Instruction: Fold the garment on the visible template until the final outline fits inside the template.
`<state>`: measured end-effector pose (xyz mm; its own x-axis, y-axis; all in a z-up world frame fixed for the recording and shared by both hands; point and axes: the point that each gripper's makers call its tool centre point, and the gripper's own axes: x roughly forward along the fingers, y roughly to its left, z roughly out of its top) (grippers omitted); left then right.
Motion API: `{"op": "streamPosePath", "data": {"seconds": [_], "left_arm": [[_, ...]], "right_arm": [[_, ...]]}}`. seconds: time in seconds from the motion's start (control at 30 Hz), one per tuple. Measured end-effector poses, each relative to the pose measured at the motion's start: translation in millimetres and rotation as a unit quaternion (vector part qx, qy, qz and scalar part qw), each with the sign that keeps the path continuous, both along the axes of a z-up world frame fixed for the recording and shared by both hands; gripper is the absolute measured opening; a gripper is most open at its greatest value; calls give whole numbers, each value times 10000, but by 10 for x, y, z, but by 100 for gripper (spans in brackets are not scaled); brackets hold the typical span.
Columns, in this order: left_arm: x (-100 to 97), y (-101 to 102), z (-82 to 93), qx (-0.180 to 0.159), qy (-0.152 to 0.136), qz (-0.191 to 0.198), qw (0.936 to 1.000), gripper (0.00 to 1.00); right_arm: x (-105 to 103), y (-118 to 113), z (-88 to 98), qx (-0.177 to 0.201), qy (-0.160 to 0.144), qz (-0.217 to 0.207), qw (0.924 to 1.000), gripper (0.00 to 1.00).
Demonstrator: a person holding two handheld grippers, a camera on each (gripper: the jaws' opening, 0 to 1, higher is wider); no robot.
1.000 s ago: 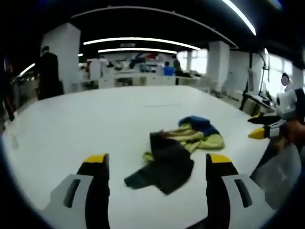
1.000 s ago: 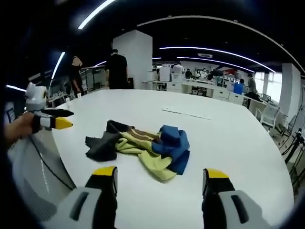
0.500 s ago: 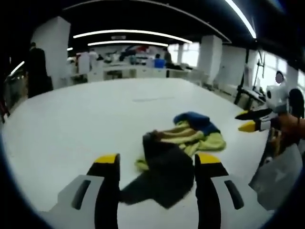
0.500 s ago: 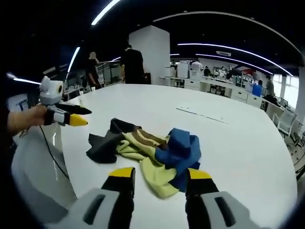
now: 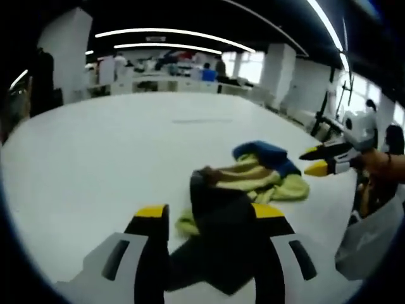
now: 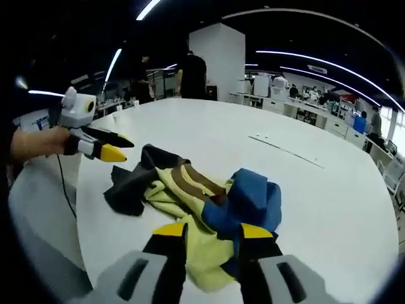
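The garment lies crumpled on the white table [image 5: 95,145]. It has a dark grey part [image 5: 218,221], a yellow-green part [image 5: 272,183] with brown stripes, and a blue part [image 5: 266,154]. In the left gripper view, my left gripper [image 5: 211,214] is open, its jaws low on either side of the dark grey part. It also appears at the left of the right gripper view as the left gripper [image 6: 117,149], held in a hand just above the dark cloth [image 6: 126,183]. My right gripper [image 6: 212,231] is open but narrow, framing the yellow-green [image 6: 202,250] and blue cloth [image 6: 253,196]. From the left gripper view, the right gripper [image 5: 316,160] hovers beside the garment.
A thin faint line [image 6: 285,151] marks the table beyond the garment. The table edge [image 6: 76,209] curves close on the left of the right gripper view. Desks, pillars and standing people [image 6: 193,76] fill the office far behind.
Both cameras have moved closer to the garment, which now looms larger. The jaws of both grippers have narrowed, the right more than the left.
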<state>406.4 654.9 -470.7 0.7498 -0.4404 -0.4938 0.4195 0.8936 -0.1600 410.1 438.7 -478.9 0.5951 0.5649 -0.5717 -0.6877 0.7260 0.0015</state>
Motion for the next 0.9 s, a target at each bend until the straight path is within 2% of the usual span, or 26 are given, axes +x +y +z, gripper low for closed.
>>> {"op": "streamPosePath", "data": {"seconds": [0.23, 0.33, 0.57, 0.9], "left_arm": [[46, -14, -166, -18, 218, -31, 9998, 39], [51, -44, -201, -42, 273, -101, 9996, 32], [105, -85, -304, -36, 338, -143, 9993, 19], [119, -115, -381, -284, 524, 10, 9982, 6]], "right_arm": [[156, 19, -188, -121, 157, 78, 9998, 20], [201, 9, -253, -155, 226, 70, 9996, 18], [253, -4, -363, -257, 327, 131, 9990, 10], [247, 0, -510, -420, 488, 210, 9977, 0]]}}
